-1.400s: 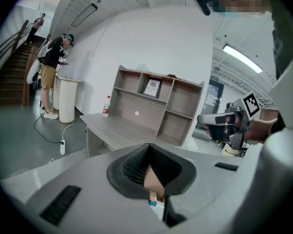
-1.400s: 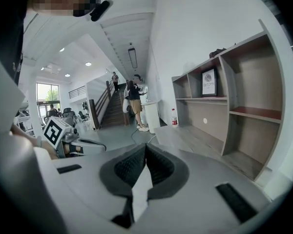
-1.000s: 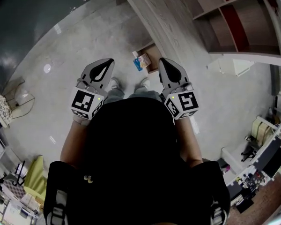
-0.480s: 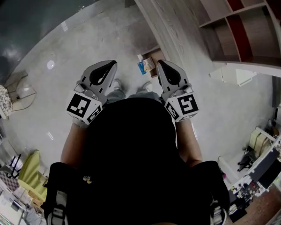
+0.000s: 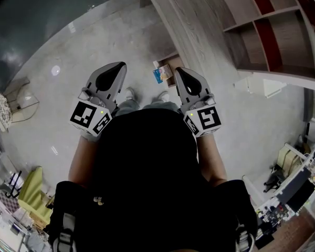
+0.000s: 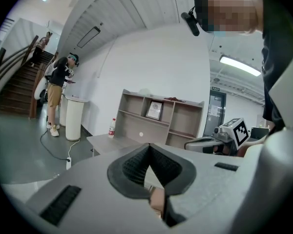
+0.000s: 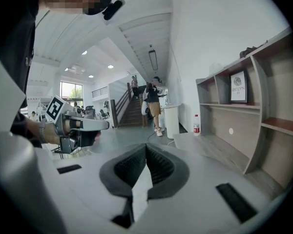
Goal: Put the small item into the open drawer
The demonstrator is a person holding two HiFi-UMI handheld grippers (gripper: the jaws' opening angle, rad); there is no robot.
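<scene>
Long wooden desk (image 5: 199,30) is seen ahead of the fingertips. The open drawer (image 5: 174,65) sits under its edge, just beyond and between both tips. Left gripper (image 5: 121,67) and right gripper (image 5: 178,71) are held closed with nothing pinched. A blue packet (image 5: 158,76), likely the small item, lies at the drawer's near edge; whether it is inside or beside cannot be told. Jaws should be opened before being lowered squarely over the packet. No print can be read.

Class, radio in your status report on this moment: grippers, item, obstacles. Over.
Both shut, nothing held: left gripper, right gripper, in front of torso. Below, blue packet at open drawer. Path looks clear.
</scene>
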